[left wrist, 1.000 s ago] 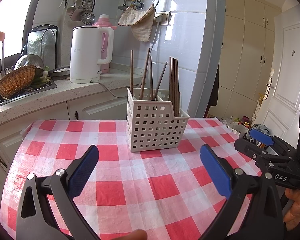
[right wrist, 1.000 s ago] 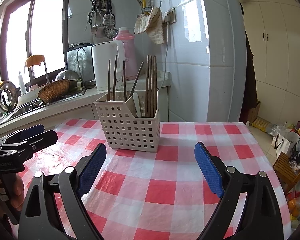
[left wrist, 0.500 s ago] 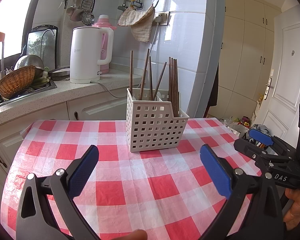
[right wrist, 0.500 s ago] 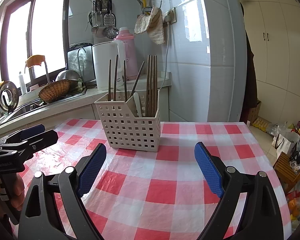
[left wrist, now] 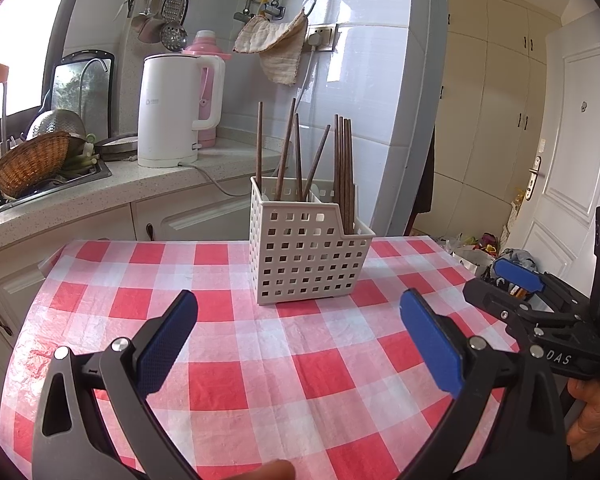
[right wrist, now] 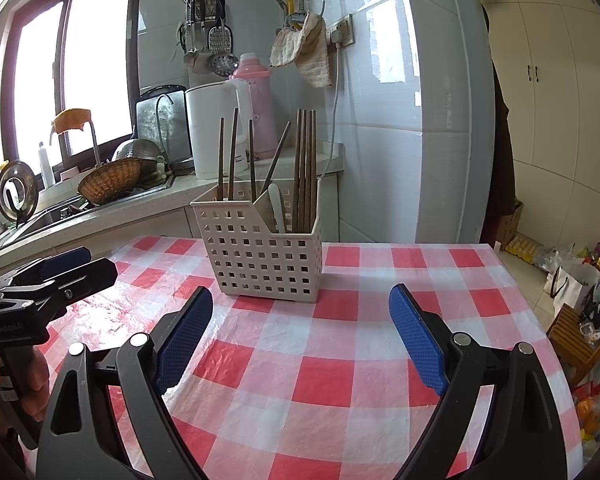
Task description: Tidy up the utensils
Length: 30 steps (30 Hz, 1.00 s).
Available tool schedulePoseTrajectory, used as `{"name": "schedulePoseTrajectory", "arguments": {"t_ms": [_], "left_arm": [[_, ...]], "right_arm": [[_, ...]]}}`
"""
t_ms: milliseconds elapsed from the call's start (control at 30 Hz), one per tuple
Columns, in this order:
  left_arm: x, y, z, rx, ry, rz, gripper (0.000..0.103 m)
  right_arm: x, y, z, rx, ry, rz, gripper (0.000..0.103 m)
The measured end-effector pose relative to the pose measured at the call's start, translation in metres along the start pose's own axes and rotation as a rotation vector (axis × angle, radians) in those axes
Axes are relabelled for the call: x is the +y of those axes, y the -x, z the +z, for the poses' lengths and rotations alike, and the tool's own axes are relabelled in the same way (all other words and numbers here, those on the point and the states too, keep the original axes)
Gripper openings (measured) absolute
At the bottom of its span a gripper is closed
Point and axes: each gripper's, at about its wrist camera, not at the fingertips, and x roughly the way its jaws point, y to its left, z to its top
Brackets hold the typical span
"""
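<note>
A white perforated utensil basket (left wrist: 306, 256) (right wrist: 262, 254) stands near the far side of the red-and-white checked table (left wrist: 260, 380) (right wrist: 340, 364). Several brown chopsticks (left wrist: 342, 168) (right wrist: 305, 168) stand upright in it, some leaning, and a white spoon handle (right wrist: 277, 208) shows in the right wrist view. My left gripper (left wrist: 298, 342) is open with nothing between its blue pads, well short of the basket. My right gripper (right wrist: 300, 332) is open and empty too, also short of the basket. Each gripper shows at the edge of the other's view.
A counter behind the table holds a white kettle (left wrist: 172, 112), a pink thermos (right wrist: 256, 108) and a sink with a wicker basket (left wrist: 30, 162). Ladles and a cloth (left wrist: 276, 50) hang on the tiled wall. Bags lie on the floor to the right (right wrist: 580, 280).
Both views have shifted very slightly, with the basket a touch to the right in the right wrist view. Both grippers stay open and empty.
</note>
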Motion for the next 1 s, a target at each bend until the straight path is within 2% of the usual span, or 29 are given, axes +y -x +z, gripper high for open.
{"name": "schedulePoseTrajectory", "arguments": {"t_ms": [267, 600, 1000], "left_arm": [[0.0022, 0.0018, -0.0004, -0.002, 0.004, -0.004, 0.098], [0.0025, 0.0056, -0.0007, -0.046, -0.001, 0.000, 0.098], [0.0044, 0.0020, -0.0038, -0.013, -0.004, 0.014, 0.098]], "right_arm": [[0.0006, -0.0006, 0.0000, 0.002, 0.003, 0.002, 0.084], [0.0026, -0.0017, -0.0027, 0.012, 0.009, 0.005, 0.084], [0.0026, -0.0013, -0.0035, 0.011, 0.010, 0.001, 0.084]]}}
